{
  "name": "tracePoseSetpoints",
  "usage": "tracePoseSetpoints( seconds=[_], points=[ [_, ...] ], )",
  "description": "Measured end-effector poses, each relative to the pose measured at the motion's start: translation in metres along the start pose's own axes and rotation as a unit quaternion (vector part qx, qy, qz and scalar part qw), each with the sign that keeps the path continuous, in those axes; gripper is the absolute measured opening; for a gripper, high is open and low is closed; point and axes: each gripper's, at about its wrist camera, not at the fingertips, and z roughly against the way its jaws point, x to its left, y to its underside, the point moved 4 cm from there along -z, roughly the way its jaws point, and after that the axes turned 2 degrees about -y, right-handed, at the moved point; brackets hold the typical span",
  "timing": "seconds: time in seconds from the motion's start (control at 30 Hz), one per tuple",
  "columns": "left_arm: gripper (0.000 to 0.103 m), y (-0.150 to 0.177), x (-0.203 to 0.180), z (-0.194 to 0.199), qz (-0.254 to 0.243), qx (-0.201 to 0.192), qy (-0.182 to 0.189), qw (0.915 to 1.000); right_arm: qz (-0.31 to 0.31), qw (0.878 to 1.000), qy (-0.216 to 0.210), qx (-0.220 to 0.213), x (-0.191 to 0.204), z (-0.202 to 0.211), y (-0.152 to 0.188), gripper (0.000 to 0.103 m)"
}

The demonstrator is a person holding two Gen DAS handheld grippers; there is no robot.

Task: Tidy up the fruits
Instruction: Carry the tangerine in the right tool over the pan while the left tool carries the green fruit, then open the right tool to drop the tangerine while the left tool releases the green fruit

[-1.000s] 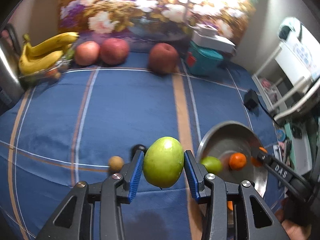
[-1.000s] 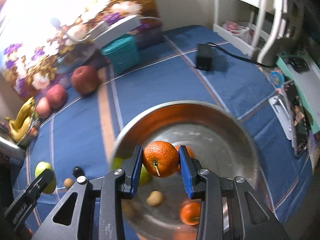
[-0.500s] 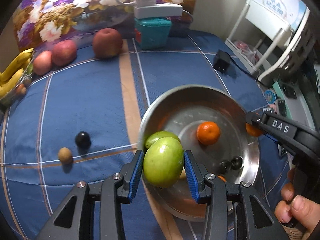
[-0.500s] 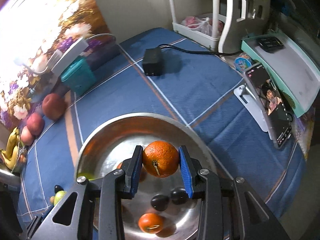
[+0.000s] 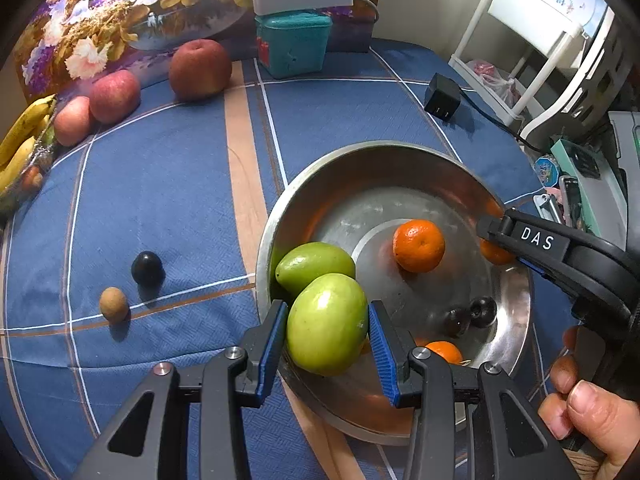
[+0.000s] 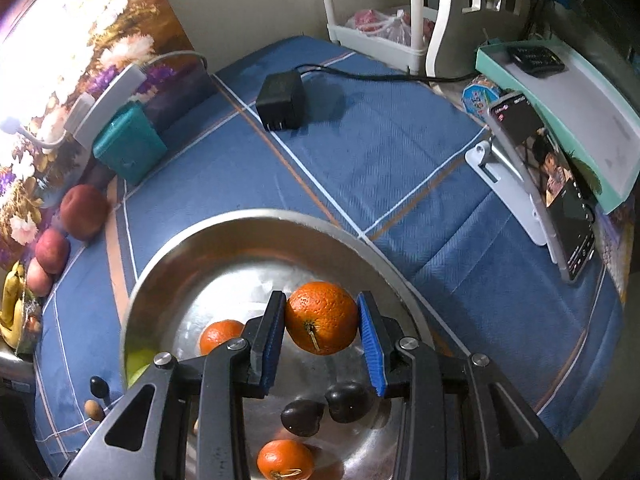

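Note:
My left gripper (image 5: 327,336) is shut on a green fruit (image 5: 326,324), held over the near-left rim of a steel bowl (image 5: 360,160). Inside the bowl lie another green fruit (image 5: 314,266), an orange (image 5: 419,245), a second orange (image 5: 444,351) and two dark plums (image 5: 470,316). My right gripper (image 6: 322,322) is shut on an orange (image 6: 321,317) above the bowl (image 6: 256,220); below it lie two oranges (image 6: 220,336) (image 6: 285,460) and two plums (image 6: 324,406). In the left wrist view the right gripper (image 5: 496,246) reaches in over the bowl's right rim.
On the blue bedcover a dark plum (image 5: 147,267) and a small brown fruit (image 5: 113,304) lie left of the bowl. Three apples (image 5: 199,68) and bananas (image 5: 20,136) sit at the far left. A teal box (image 5: 294,48), a black adapter (image 6: 280,100) and a phone on a stand (image 6: 556,196) lie beyond.
Both grippers have moved right over the bowl, each still gripping its fruit. The left one came from over the bedcover to the bowl's near-left rim, and the bowl now looks closer.

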Motion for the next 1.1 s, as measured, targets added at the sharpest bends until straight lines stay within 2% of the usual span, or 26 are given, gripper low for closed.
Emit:
tracePoseSetpoints(
  seconds=[0.5,0.63,0.83,1.1],
  points=[
    [0.044,0.001,0.0,-0.006,-0.001,0.009,0.0,1.0,0.007,1.0,0.016,0.024,0.0,-0.01,0.005,0.038],
    [0.045,0.0,-0.001,-0.001,-0.003,0.0,0.005,1.0,0.008,0.999,0.02,0.024,-0.001,-0.009,0.004,0.038],
    [0.045,-0.001,-0.001,0.003,-0.002,-0.005,0.002,1.0,0.011,0.999,0.028,0.019,0.001,-0.003,0.003,0.046],
    [0.045,-0.004,0.007,0.013,0.01,-0.012,0.01,0.9998,0.021,0.999,0.038,0.009,0.003,0.006,0.0,0.052]
  ],
)
